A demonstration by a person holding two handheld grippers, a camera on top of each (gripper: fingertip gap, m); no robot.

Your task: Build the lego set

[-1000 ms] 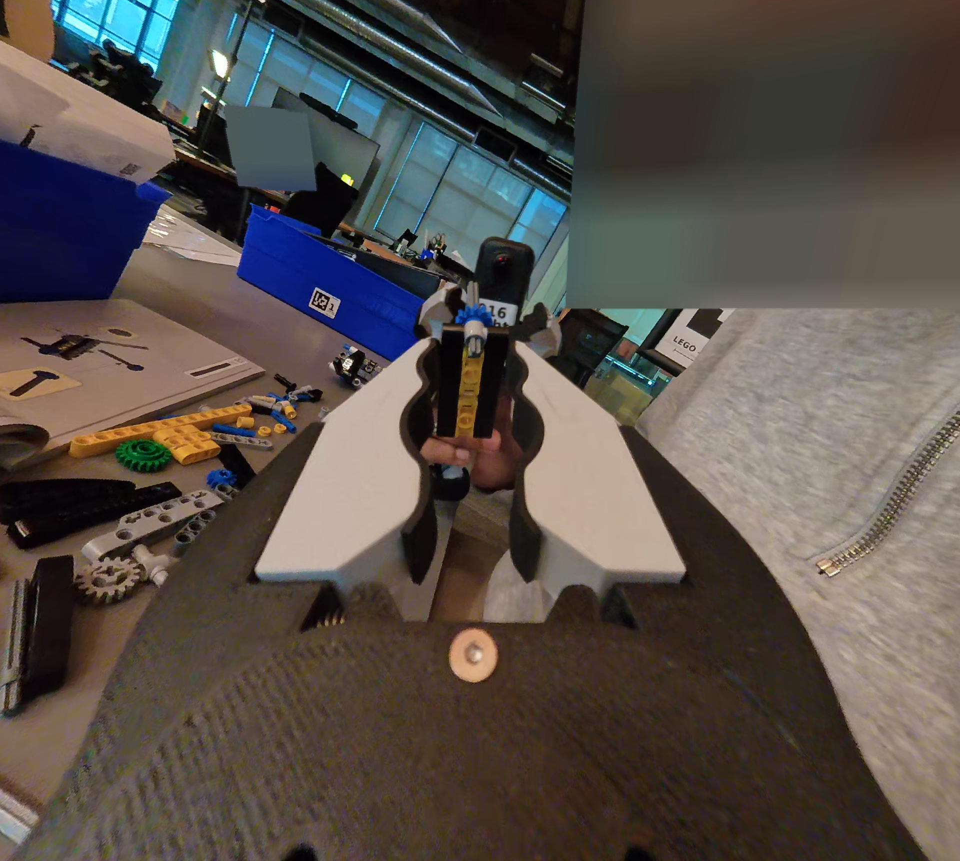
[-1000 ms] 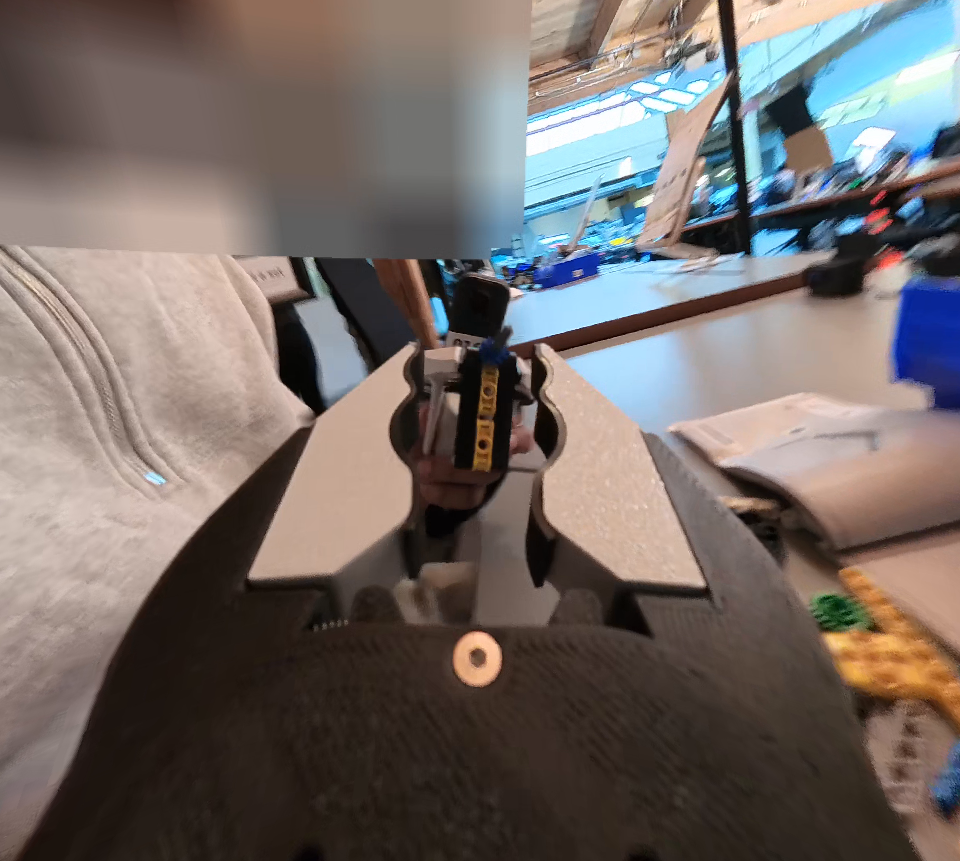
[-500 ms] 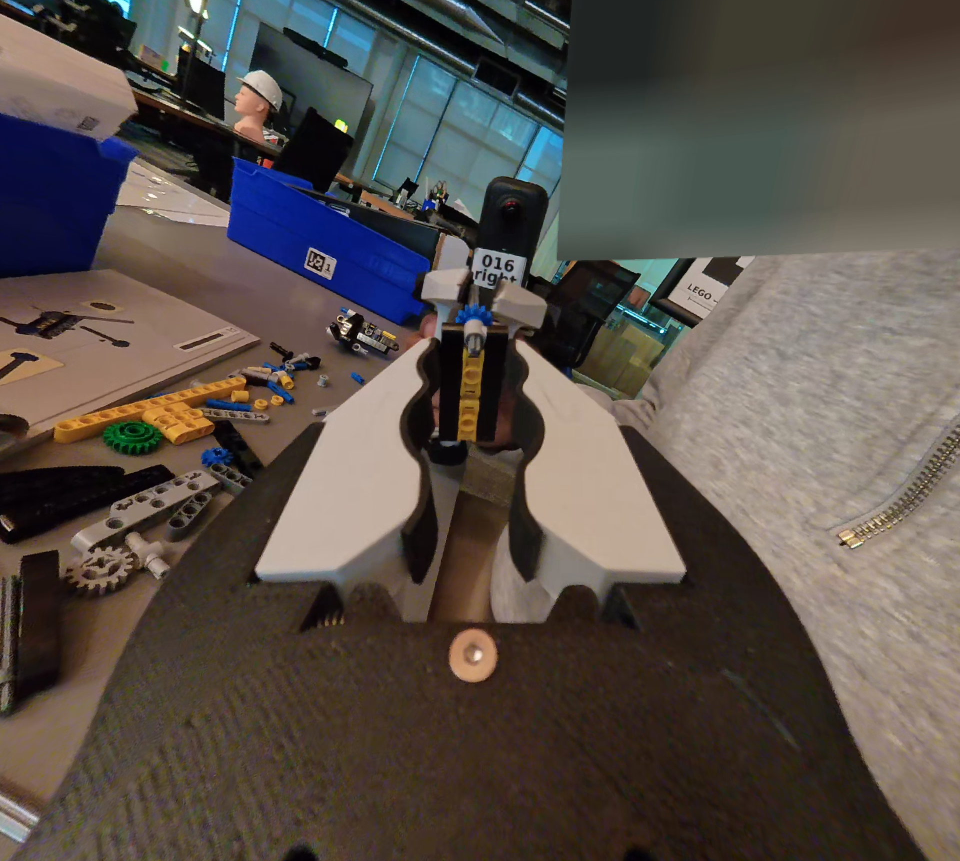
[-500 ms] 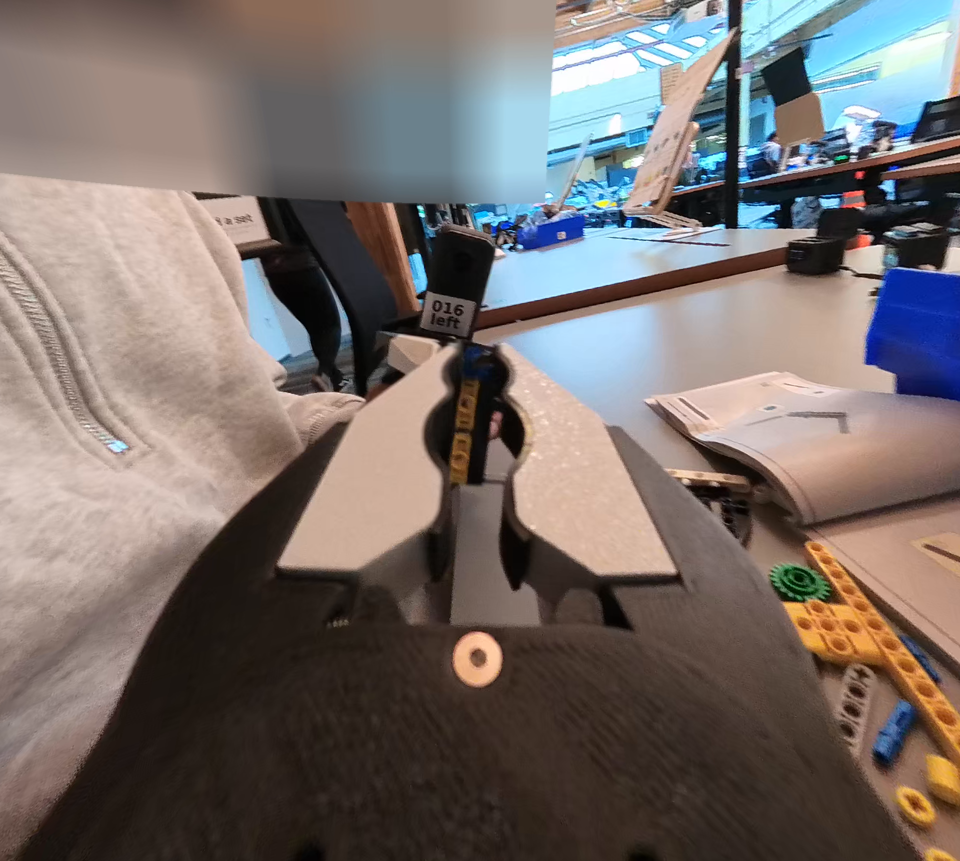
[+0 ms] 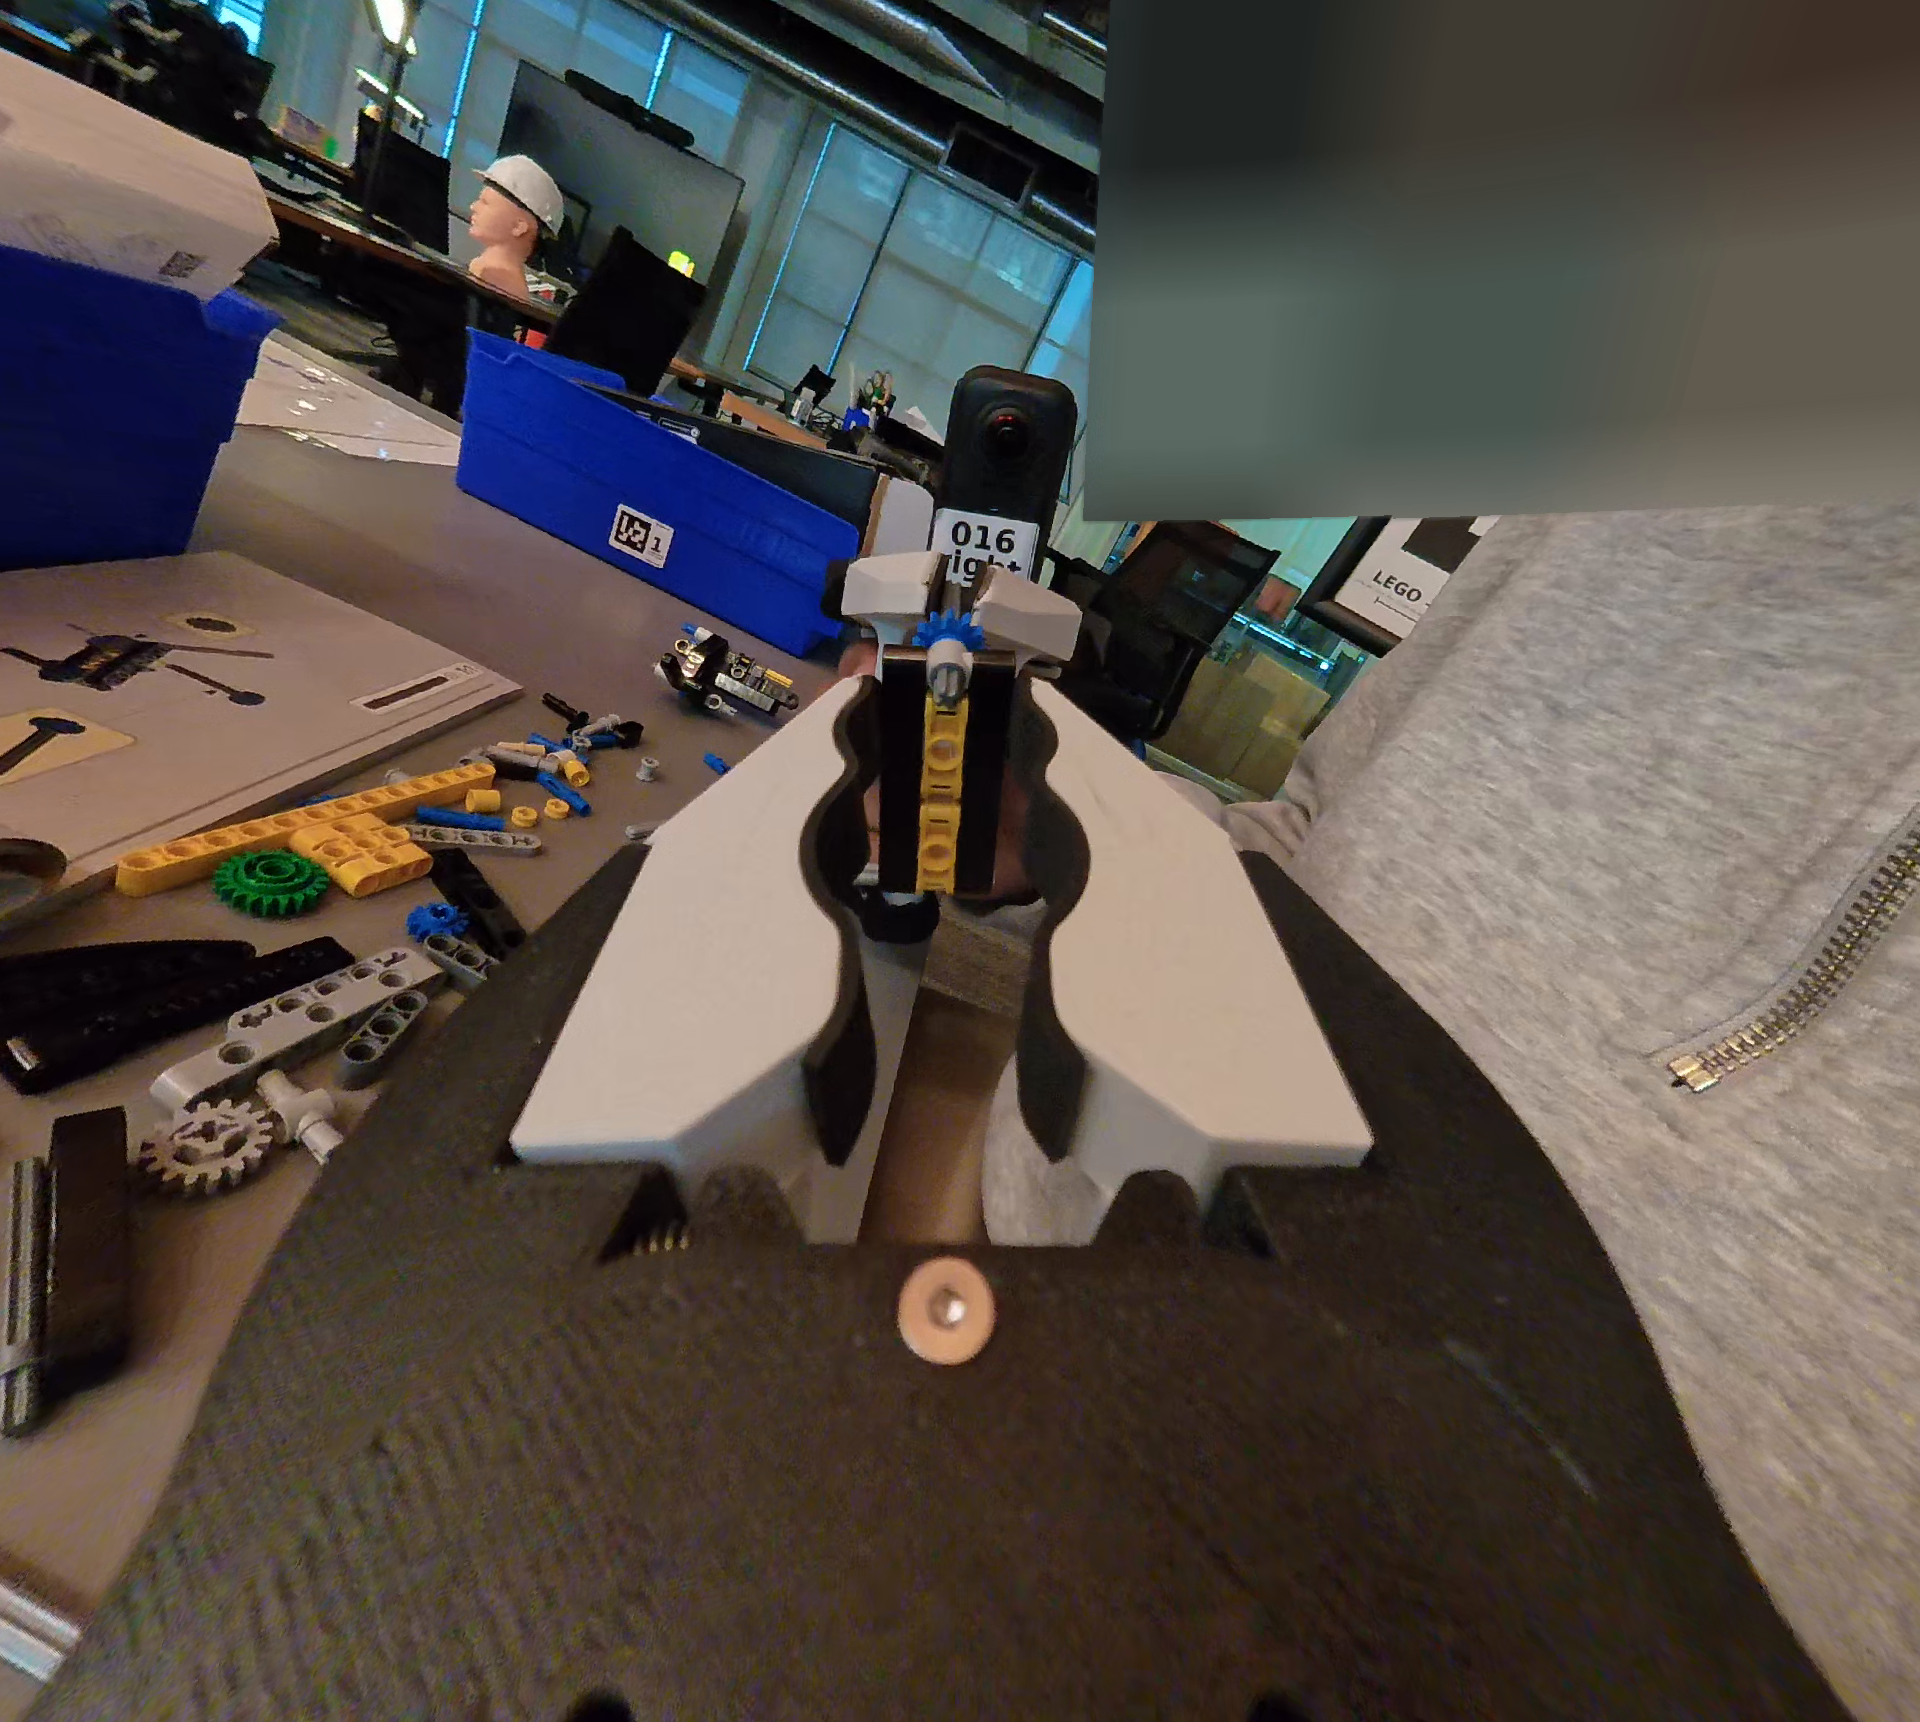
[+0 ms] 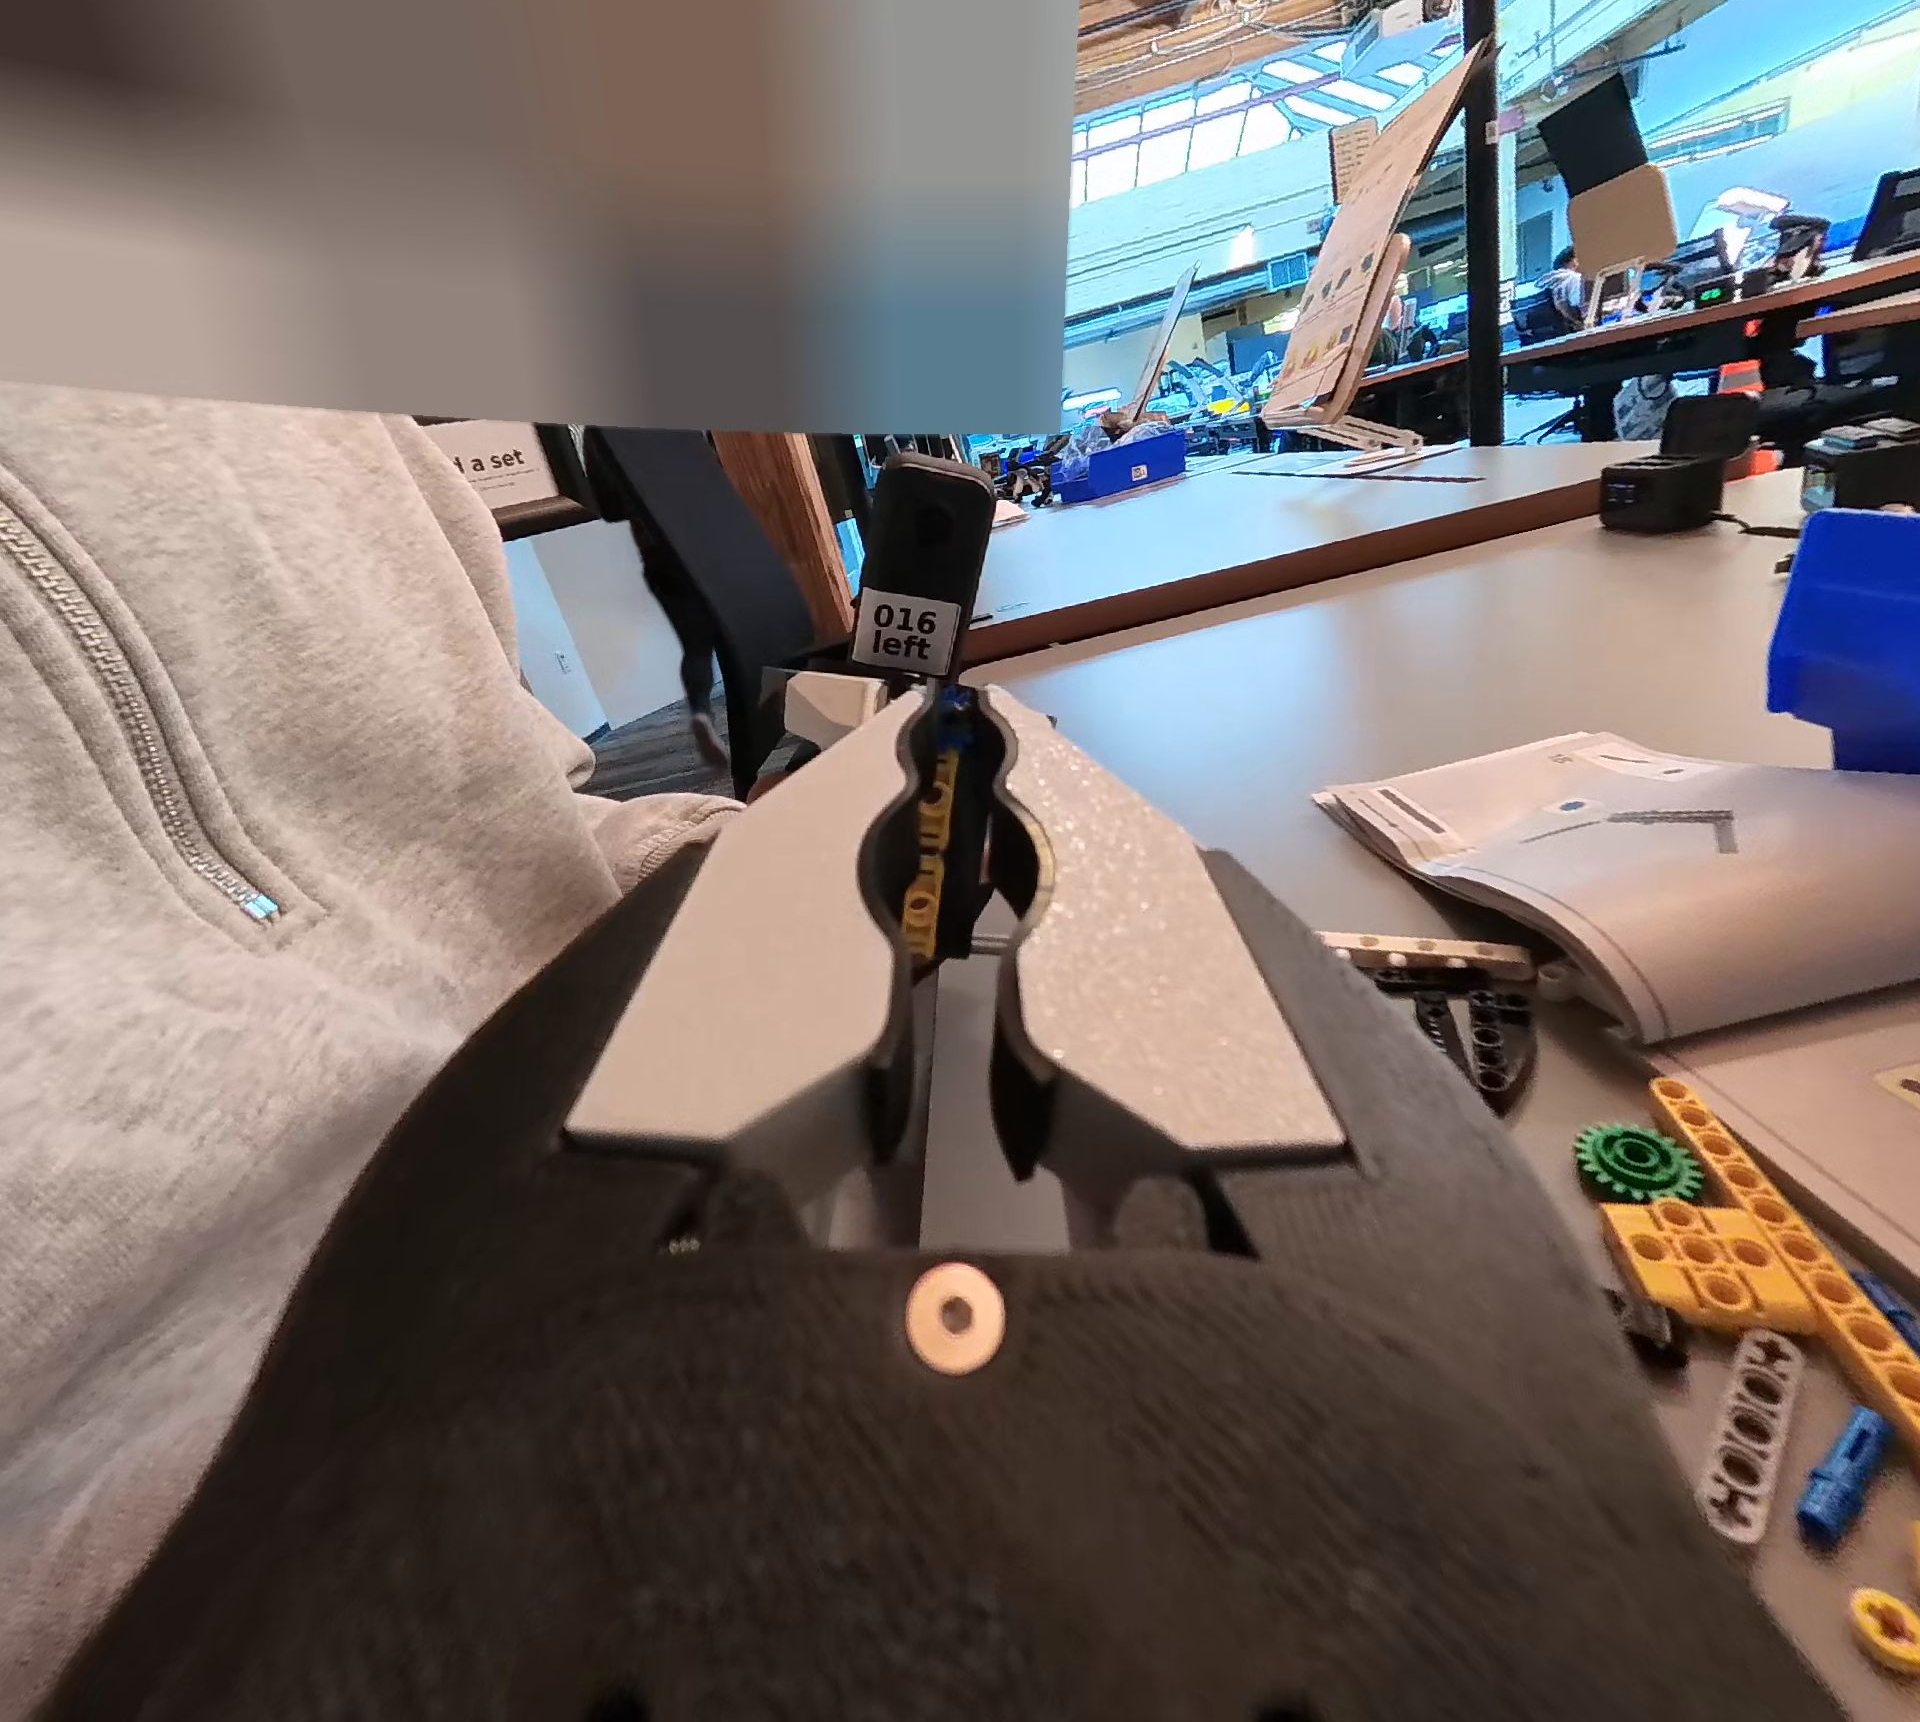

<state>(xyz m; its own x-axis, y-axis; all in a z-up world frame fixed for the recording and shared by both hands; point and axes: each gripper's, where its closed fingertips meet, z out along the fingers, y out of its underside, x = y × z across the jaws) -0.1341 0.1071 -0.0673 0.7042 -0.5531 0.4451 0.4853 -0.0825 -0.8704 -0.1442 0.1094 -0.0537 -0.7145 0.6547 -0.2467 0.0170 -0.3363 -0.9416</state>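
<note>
The left gripper pinches a small lego piece between its fingers. The piece stands upright: a yellow bar with holes between two black bars, and a little blue gear on a grey pin at its top. The right gripper squeezes the same piece from the far side. Both cameras beyond the piece wear white stickers with black writing. Left of the piece, loose parts lie on the grey table, by an open booklet and a blue bin with a tag.

Black-and-yellow assembly with blue gear; at nine o'clock, green gear, yellow beam; blue bin at eleven.
</note>
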